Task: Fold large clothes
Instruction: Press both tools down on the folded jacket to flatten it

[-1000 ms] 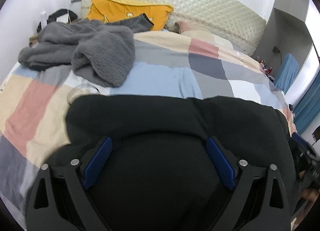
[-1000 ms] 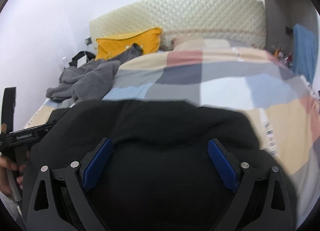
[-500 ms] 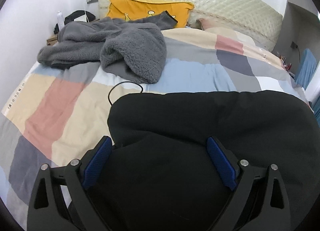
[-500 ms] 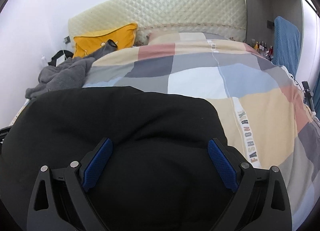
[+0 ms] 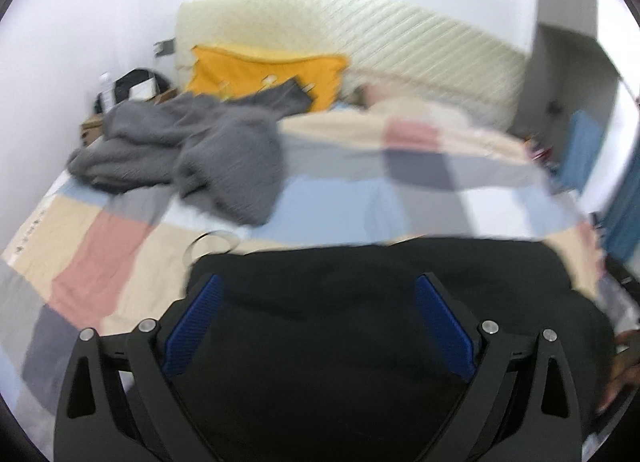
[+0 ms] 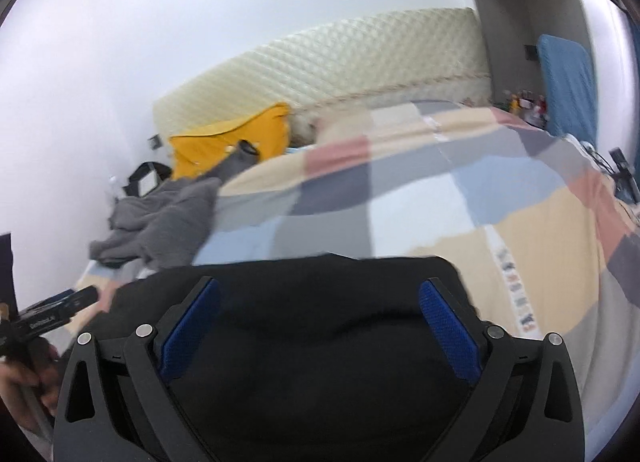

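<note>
Right wrist view alone shows the left tool [image 6: 52, 312] in a hand, while both views show the black garment [image 5: 360, 302], bunched on the bed [image 5: 340, 206], between each tool's wide-spread fingers.

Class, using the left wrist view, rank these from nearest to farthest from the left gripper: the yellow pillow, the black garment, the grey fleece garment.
1. black garment, lying between the left gripper fingers.
2. grey fleece garment, heaped mid-bed, left side.
3. yellow pillow, against the headboard, behind the fleece.
</note>
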The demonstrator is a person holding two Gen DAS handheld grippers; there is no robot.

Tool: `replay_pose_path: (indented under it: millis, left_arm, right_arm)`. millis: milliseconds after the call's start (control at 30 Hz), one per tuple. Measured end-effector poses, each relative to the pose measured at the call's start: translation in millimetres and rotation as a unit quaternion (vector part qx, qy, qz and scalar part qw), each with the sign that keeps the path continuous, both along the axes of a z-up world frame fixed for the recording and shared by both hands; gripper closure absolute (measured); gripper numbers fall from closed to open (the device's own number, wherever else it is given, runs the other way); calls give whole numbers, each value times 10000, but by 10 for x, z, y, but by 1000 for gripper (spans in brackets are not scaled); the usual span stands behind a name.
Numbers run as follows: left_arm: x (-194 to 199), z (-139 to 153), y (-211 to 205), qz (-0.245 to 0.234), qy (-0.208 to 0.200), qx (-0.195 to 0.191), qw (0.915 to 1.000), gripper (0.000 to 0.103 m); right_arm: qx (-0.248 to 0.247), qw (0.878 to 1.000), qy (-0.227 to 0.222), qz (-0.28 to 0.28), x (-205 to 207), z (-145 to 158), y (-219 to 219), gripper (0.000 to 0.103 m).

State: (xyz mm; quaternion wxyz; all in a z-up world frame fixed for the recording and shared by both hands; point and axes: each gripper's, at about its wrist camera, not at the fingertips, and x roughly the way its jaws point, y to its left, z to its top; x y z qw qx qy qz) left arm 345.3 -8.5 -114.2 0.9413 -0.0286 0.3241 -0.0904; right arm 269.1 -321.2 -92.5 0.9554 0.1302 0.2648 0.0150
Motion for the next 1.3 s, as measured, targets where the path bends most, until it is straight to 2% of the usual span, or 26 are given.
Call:
replay_pose_path:
  millis: [100, 167, 233, 467, 633, 767, 900, 1100, 1233, 1300]
  left_arm:
    - [-51, 7, -291, -227, 19, -35, 9997, 5]
    - [-51, -111, -550, -445, 63, 240, 9987, 5]
    - [-13, -218, -694, -392, 125, 620, 9972, 5]
    - [62, -376, -662, -403, 295, 545, 9973, 5]
    - [77, -521, -696, -327, 271, 635, 9971, 3]
    - [64, -601, -752, -303, 194, 825, 9959, 2]
    - [93, -667, -759, -267, 224, 855, 9957, 2]
    - [76, -642, -739, -320, 198, 761, 9964, 1]
    - [21, -546, -629, -300, 209, 537, 9979, 1]
    - [1, -492, -603, -298, 234, 570, 9977, 1]
  right_arm:
    - [-158, 9997, 41, 185, 51, 19, 218, 3]
    - [-142, 9997, 156, 146, 132, -50, 286, 3]
    - [-75, 9995, 292, 132, 212, -131, 305, 3]
    - [-241, 9975, 629, 227, 332, -381, 417, 3]
    - [-535, 9963, 640, 192, 381, -507, 524, 0]
    - [-583, 9962, 614, 220, 407, -595, 533, 0]
    - [-580, 9965, 567, 221, 434, -679, 516, 0]
    - [-517, 9965, 618, 224, 410, -662, 484, 0]
    - [-281, 9977, 579, 232, 330, -565, 354, 0]
    - [-276, 9981, 530, 163, 248, -481, 269, 0]
